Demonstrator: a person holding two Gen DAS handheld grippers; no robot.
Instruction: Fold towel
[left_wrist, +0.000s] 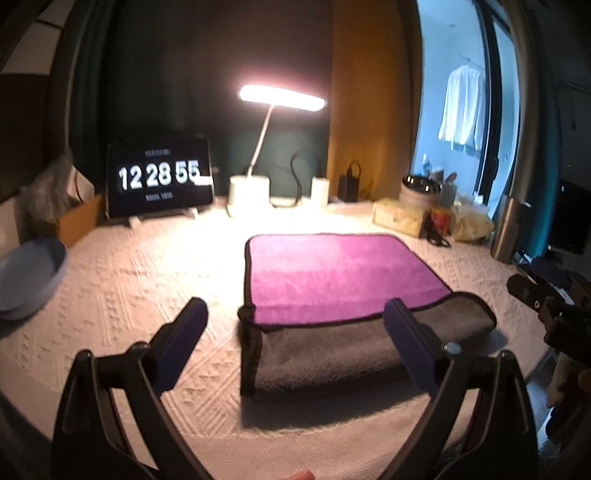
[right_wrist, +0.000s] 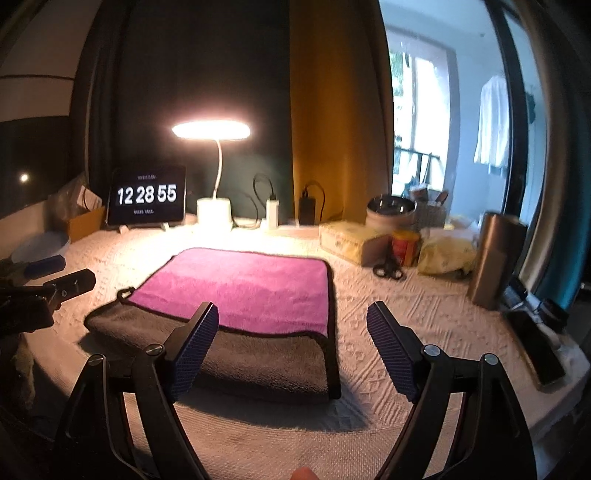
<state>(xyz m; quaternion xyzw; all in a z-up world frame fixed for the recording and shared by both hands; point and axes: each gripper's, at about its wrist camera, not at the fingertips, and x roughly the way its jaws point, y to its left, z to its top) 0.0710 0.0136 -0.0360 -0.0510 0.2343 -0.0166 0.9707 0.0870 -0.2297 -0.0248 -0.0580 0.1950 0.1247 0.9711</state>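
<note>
A towel (left_wrist: 332, 273) lies folded on the white quilted table cover, magenta on top, with a grey layer (left_wrist: 325, 350) showing at its near edge; black trim runs around it. It also shows in the right wrist view (right_wrist: 243, 284). My left gripper (left_wrist: 295, 314) is open and empty, hovering just before the towel's near left corner. My right gripper (right_wrist: 291, 314) is open and empty, before the towel's near right corner. The right gripper's tip (left_wrist: 532, 291) shows at the far right of the left wrist view; the left gripper's tip (right_wrist: 70, 282) shows at the left of the right wrist view.
At the back stand a tablet clock (left_wrist: 159, 177), a lit desk lamp (left_wrist: 258, 155) and chargers. A blue bowl (left_wrist: 26, 277) sits at the left. Boxes, a red can (right_wrist: 404, 245), scissors (right_wrist: 388, 271), a metal bowl and a steel flask (right_wrist: 495, 258) crowd the right.
</note>
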